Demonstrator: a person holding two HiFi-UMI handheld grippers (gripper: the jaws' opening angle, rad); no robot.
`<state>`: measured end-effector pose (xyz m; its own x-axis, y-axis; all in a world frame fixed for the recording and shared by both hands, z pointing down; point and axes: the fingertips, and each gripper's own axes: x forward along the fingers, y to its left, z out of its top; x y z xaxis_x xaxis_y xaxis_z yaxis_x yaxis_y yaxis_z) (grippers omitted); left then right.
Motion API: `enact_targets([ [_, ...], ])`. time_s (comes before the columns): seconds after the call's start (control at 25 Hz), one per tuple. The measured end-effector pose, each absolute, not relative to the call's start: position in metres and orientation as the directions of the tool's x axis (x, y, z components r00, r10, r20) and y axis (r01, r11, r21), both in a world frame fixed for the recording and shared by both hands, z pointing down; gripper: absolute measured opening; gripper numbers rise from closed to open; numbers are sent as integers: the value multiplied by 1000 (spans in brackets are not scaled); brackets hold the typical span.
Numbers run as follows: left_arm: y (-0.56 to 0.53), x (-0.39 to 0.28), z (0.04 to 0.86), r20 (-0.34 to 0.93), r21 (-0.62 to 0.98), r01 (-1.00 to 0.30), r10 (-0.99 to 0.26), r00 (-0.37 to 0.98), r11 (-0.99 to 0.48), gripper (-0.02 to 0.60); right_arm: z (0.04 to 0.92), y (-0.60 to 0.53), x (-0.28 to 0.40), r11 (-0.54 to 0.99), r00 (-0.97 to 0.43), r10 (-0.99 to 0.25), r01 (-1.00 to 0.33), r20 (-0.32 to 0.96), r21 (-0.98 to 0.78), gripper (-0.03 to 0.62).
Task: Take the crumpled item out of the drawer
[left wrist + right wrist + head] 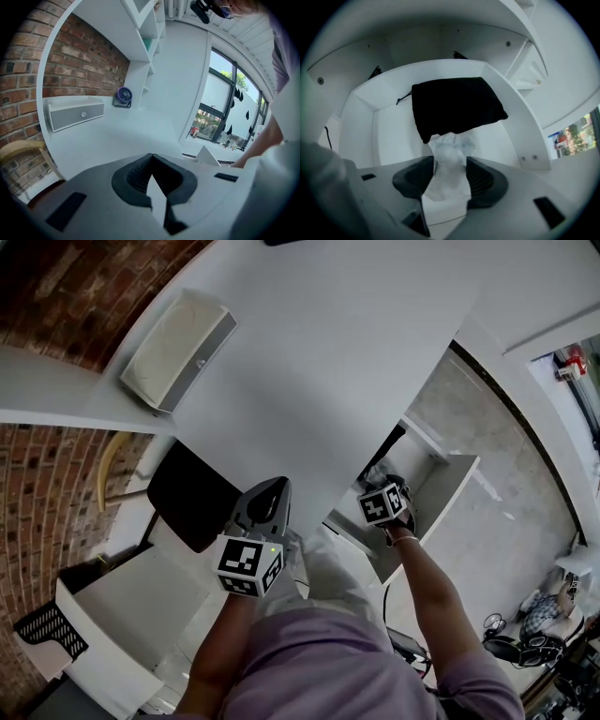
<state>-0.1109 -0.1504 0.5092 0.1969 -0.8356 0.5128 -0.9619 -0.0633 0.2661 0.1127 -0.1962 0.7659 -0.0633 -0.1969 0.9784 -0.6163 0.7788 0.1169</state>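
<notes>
One black pouch (457,105) in drawer (389,136) behind crumpled paper (449,147) pinched by right claw (450,164); left claw (151,158) closed.

I see the crumpled item (449,151) in the drawer (356,136), before a pouch (457,105). A box (178,348) sits on the tabletop (328,362).

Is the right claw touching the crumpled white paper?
Touching. In the right gripper view, the right claw is closed on the crumpled white paper, pressed from both sides.
</notes>
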Motion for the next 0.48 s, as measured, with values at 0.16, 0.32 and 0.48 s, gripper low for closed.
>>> enact_targets([
  [0.16,-150,-112,508,509,263,-963,-839,195,-64,2,770,-196,113,789,-43,-201,-600,979,136,204],
  [0.32,-150,-112,506,507,264,-962,-840,193,-62,2,771,-195,114,802,-22,-223,-573,975,170,175],
  [0.48,-148,-112,506,504,265,-962,-841,199,-69,2,769,-190,112,818,-23,-227,-547,974,178,137],
])
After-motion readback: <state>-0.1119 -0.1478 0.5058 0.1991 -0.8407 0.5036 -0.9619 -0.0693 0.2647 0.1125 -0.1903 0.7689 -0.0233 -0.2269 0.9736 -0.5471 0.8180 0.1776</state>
